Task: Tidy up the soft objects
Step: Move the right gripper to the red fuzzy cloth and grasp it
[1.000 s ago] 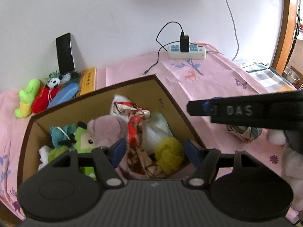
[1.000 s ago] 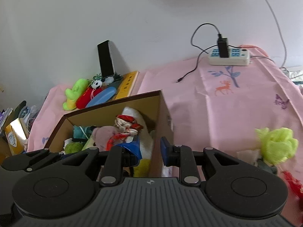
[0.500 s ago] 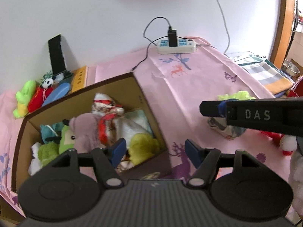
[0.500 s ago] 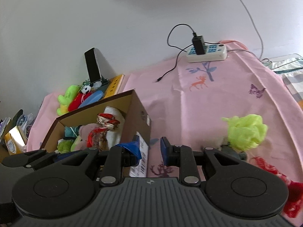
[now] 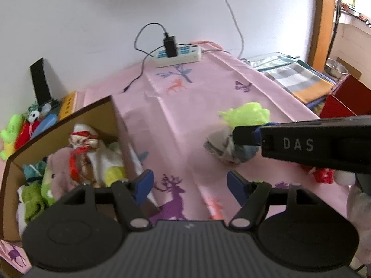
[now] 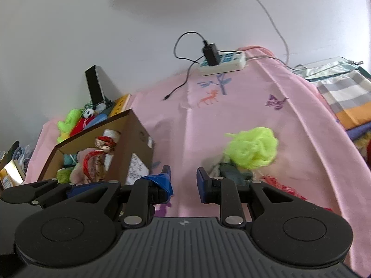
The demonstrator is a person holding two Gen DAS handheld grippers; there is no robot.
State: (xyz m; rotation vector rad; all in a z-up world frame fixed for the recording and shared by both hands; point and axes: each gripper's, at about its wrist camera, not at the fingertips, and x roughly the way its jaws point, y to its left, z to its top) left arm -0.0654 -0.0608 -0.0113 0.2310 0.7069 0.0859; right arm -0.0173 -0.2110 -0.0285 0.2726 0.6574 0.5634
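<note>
A brown cardboard box (image 5: 116, 115) (image 6: 136, 134) stands on the pink cloth at the left, filled with several soft toys and a red patterned scarf (image 5: 80, 153). A lime green mesh puff (image 5: 245, 113) (image 6: 254, 149) lies to its right, beside a grey fabric bundle (image 5: 222, 146) (image 6: 229, 170). A red knitted item (image 6: 280, 186) lies at the right. My left gripper (image 5: 189, 183) is open and empty above the cloth, right of the box. My right gripper (image 6: 183, 177) is open and empty, just left of the bundle; its side shows in the left wrist view (image 5: 308, 143).
A white power strip (image 5: 178, 56) (image 6: 222, 62) with a black charger and cables sits by the wall. A black phone (image 5: 40, 83), a yellow book and small plush toys (image 5: 14, 131) stand behind the box. Folded plaid cloth (image 5: 299, 81) lies far right.
Both grippers have moved right, away from the box and toward the green puff and grey bundle. Both stay open and empty.
</note>
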